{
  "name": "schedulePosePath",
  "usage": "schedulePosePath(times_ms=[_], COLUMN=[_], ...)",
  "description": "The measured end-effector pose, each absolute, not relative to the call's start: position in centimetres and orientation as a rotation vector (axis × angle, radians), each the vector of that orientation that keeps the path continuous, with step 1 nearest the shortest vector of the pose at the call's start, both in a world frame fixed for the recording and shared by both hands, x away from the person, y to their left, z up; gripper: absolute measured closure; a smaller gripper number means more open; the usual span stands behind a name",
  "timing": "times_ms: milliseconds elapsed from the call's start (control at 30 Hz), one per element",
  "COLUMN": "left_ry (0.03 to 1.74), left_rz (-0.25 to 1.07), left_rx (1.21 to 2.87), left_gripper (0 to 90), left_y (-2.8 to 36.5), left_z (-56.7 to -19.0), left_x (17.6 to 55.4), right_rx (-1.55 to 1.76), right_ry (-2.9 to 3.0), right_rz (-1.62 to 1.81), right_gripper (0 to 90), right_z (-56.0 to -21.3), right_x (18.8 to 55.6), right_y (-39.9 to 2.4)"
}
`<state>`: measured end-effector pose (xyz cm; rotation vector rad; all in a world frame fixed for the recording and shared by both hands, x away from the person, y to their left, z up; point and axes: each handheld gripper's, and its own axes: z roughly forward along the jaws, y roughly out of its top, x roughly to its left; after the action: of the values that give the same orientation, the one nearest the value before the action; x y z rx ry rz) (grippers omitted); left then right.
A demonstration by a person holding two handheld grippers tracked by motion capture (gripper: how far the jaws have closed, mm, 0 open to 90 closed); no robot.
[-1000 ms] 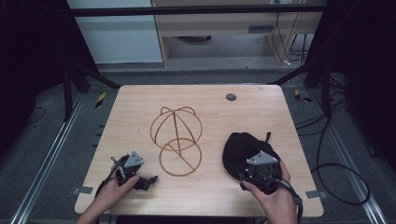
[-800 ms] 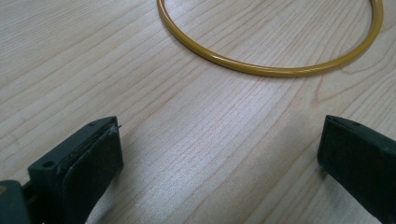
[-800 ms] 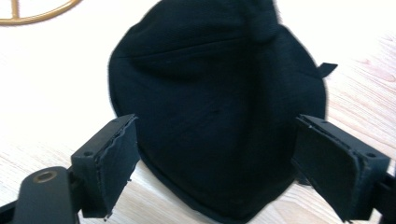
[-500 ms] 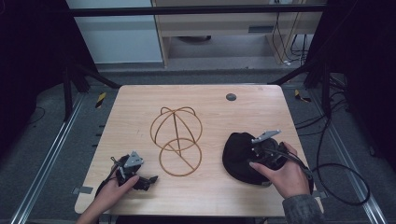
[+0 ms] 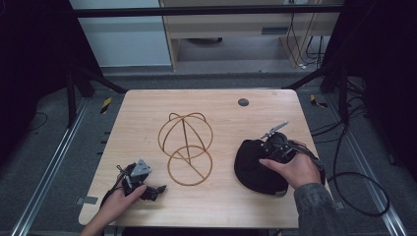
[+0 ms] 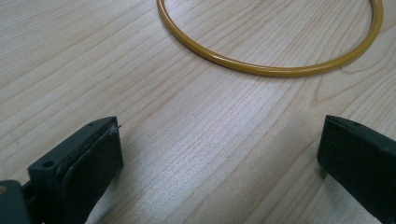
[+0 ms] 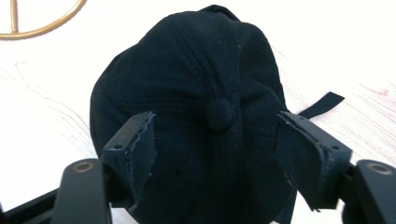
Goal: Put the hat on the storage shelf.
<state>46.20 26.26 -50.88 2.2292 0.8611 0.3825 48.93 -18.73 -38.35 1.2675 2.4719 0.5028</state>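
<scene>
A black cap (image 5: 253,167) lies crown-up on the right side of the wooden table (image 5: 147,113). My right gripper (image 5: 264,152) hovers over it. In the right gripper view the jaws (image 7: 215,126) straddle the crown around its top button, and the cap (image 7: 187,70) fills the space beneath. They have just been closing, with the crown between them; I see no pinch in the cloth. A gold wire hat stand (image 5: 186,140) stands mid-table. My left gripper (image 5: 155,191) rests open at the front left, and its jaws (image 6: 222,135) have bare wood between them, short of the stand's base ring (image 6: 261,70).
A small dark disc (image 5: 243,102) sits near the table's far edge. The cap's strap (image 7: 322,103) sticks out to one side. Cables and a metal frame surround the table on the floor.
My right hand has moved from the cap's near edge farther back over the crown and risen a little. The left hand has not moved.
</scene>
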Motion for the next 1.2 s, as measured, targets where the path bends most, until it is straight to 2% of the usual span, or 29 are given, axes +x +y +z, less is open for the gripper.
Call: schedulePosePath(times_ms=[300,500,600,633,700,733,900,1200], left_ry=[0.862,0.865,0.865,0.865,0.865,0.865,0.862,0.861], left_rz=[0.383,0.383,0.383,0.383,0.382,0.382,0.381,0.382], left_rx=[2.227,2.223,2.223,2.223,2.222,2.223,2.223,2.224], left_gripper=[0.0,0.0,0.0,0.0,0.0,0.0,0.0,0.0], left_y=[26.3,26.2,26.2,26.2,26.2,26.2,26.2,26.2], left_z=[-50.9,-50.9,-50.9,-50.9,-50.9,-50.9,-50.9,-50.9], left_x=[46.2,46.2,46.2,46.2,46.2,46.2,46.2,46.2], right_rx=[1.281,1.276,1.266,1.262,1.254,1.256,1.255,1.227], right_ry=[2.559,2.602,2.623,2.633,2.648,2.655,2.631,2.485], right_rz=[0.434,0.368,0.356,0.356,0.374,0.388,0.446,0.737], right_gripper=[33.1,40.5,49.7,62.2,74.4,76.1,77.3,77.4], right_z=[-38.2,-38.5,-39.0,-39.2,-39.2,-39.2,-38.2,-33.2], right_x=[50.9,51.8,52.1,52.3,52.3,52.2,51.7,49.4], right_y=[-18.1,-17.9,-17.9,-18.1,-18.2,-18.3,-18.7,-19.5])
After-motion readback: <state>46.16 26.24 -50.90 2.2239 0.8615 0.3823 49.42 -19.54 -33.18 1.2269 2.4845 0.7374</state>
